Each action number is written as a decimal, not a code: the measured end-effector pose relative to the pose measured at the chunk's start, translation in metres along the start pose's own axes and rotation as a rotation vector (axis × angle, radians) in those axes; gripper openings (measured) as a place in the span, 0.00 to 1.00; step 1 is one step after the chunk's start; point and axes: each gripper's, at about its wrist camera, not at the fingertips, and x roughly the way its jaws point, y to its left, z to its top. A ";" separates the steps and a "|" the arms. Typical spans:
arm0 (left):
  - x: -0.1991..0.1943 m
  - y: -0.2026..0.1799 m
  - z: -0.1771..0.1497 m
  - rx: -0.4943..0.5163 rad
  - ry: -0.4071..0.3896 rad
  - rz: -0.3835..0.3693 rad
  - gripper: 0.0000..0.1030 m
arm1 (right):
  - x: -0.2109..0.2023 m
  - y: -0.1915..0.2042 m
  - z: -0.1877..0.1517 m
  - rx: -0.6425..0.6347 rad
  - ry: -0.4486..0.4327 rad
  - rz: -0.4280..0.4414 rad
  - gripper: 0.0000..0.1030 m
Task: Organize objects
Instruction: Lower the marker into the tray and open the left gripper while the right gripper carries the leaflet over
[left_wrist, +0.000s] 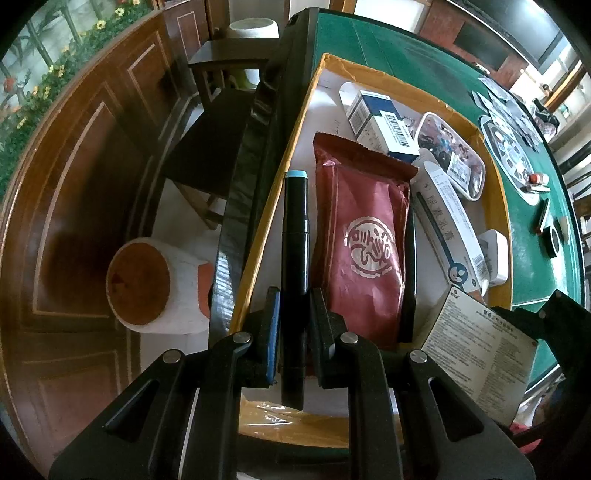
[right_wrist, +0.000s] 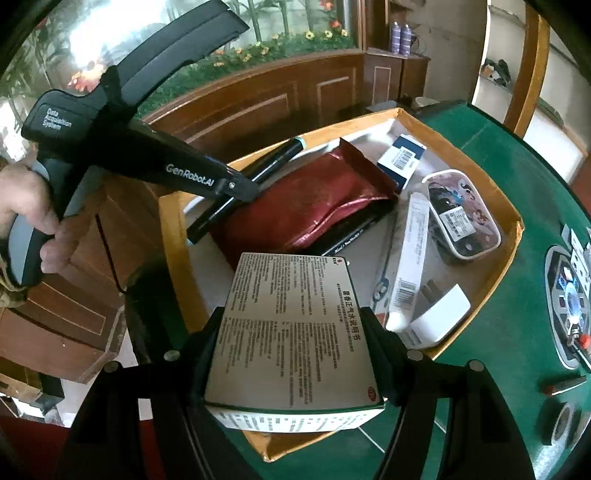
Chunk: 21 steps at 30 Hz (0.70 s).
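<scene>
Left gripper (left_wrist: 293, 325) fingers pinch black marker (left_wrist: 294, 236) mid-barrel, over cardboard tray (left_wrist: 491, 162) at desk (left_wrist: 406, 48) edge. Right gripper (right_wrist: 295, 354) fingers clamp printed carton (right_wrist: 291, 332) by its sides above tray. Marker: stiff, light, slick. Carton: light, crushable, so grip the edges gently.

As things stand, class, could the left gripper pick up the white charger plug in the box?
Probably not yet. The left gripper is shut on the black marker, so its jaws are full. The white charger plug lies at the box's opposite side, past the red pouch.
</scene>
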 end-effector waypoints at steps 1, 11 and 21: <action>-0.001 0.000 -0.001 0.000 -0.001 0.001 0.14 | 0.000 0.000 0.000 0.000 -0.010 -0.003 0.68; -0.003 -0.003 -0.003 0.012 -0.009 0.026 0.14 | 0.003 0.010 -0.005 -0.018 -0.085 -0.052 0.68; -0.008 -0.011 -0.005 0.043 -0.028 0.070 0.14 | 0.001 0.008 -0.007 -0.004 -0.090 -0.032 0.70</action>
